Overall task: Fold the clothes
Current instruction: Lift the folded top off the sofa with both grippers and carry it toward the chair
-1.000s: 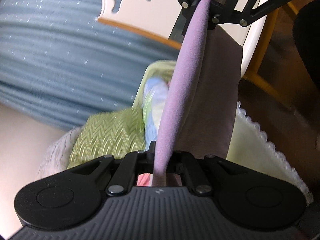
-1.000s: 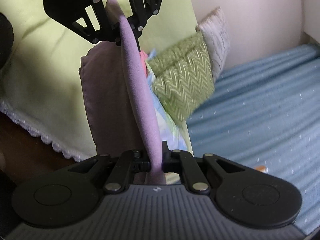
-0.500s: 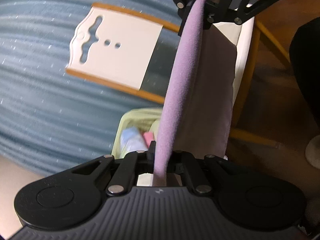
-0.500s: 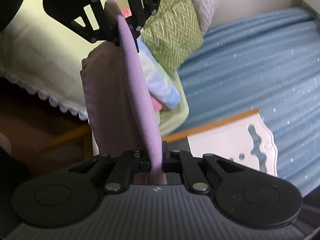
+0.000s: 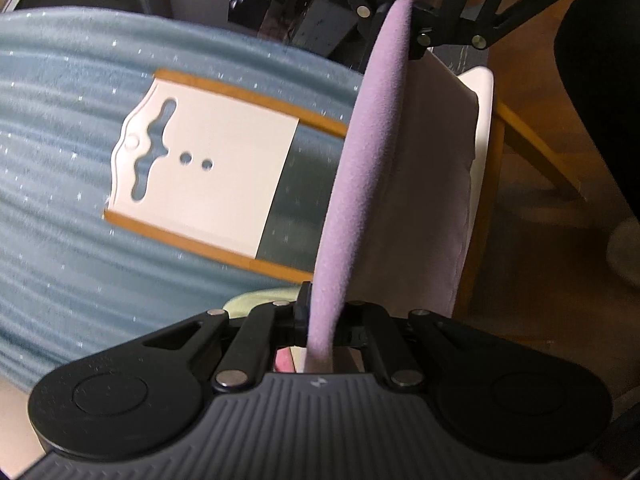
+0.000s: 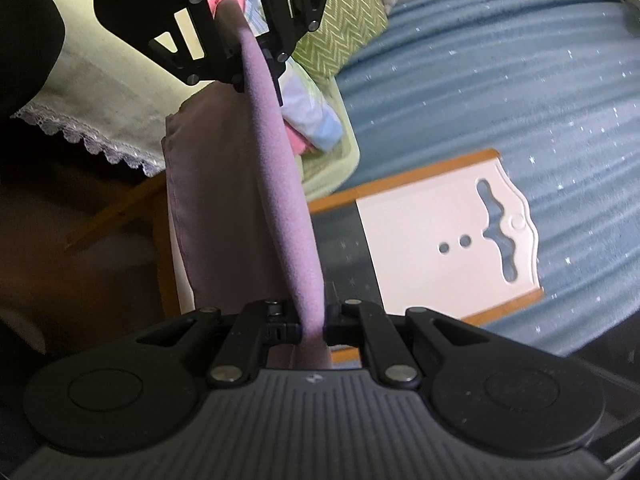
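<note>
A folded lilac garment (image 5: 368, 168) is stretched taut between my two grippers, its folded edge up and the rest hanging below. My left gripper (image 5: 320, 320) is shut on one end of it. The right gripper (image 5: 416, 28) faces it from the far end. In the right wrist view the same garment (image 6: 276, 200) runs from my right gripper (image 6: 312, 322), shut on it, up to the left gripper (image 6: 248, 64). The hanging part (image 6: 216, 208) drapes to the left.
A white chair with wooden rails (image 5: 208, 168) stands below, also in the right wrist view (image 6: 440, 240). A blue ribbed rug (image 6: 500, 100) covers the floor. Folded clothes (image 6: 316, 120) and a green herringbone cushion (image 6: 348, 28) lie on a lace-edged pale cloth (image 6: 100, 80).
Both grippers have carried the stretched garment away from the pile of clothes and over the white chair. Both stay shut on it.
</note>
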`<state>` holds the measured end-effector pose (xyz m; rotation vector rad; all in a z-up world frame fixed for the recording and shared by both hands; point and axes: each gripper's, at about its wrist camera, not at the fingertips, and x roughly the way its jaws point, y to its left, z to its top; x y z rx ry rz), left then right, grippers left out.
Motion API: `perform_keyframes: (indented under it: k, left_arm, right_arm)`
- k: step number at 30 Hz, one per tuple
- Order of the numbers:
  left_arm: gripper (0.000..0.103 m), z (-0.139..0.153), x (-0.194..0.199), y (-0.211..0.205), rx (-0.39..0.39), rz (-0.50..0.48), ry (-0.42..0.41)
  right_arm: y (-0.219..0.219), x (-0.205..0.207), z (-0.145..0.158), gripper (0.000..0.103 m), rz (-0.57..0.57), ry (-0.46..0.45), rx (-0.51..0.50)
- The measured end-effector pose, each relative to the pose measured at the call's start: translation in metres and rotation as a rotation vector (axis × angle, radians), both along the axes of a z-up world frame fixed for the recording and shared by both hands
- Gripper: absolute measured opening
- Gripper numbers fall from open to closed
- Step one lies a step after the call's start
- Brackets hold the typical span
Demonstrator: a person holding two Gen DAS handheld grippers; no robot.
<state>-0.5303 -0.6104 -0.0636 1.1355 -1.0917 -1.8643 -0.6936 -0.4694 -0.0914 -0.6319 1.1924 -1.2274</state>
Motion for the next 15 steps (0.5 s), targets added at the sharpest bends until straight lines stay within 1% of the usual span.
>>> perform_keyframes:
  k: [3,7,10,15]
  left_arm:
    - [0.003,-0.002,-0.009,0.001,0.007,-0.024,-0.004]
    - [0.003,-0.005,-0.010,0.006,0.046,-0.045,0.006]
    - [0.003,-0.008,-0.011,0.003,0.069,-0.061,0.000]
    - [0.003,-0.009,-0.026,-0.036,0.076,-0.061,-0.007]
  right_arm:
    - [0.001,-0.005,0.000,0.006,-0.014,-0.003,0.018]
    - [-0.002,-0.005,0.003,0.006,-0.013,-0.020,0.058]
    - [-0.013,-0.007,0.004,0.006,-0.006,-0.036,0.096]
    - [-0.063,-0.011,0.011,0.005,-0.028,-0.064,0.112]
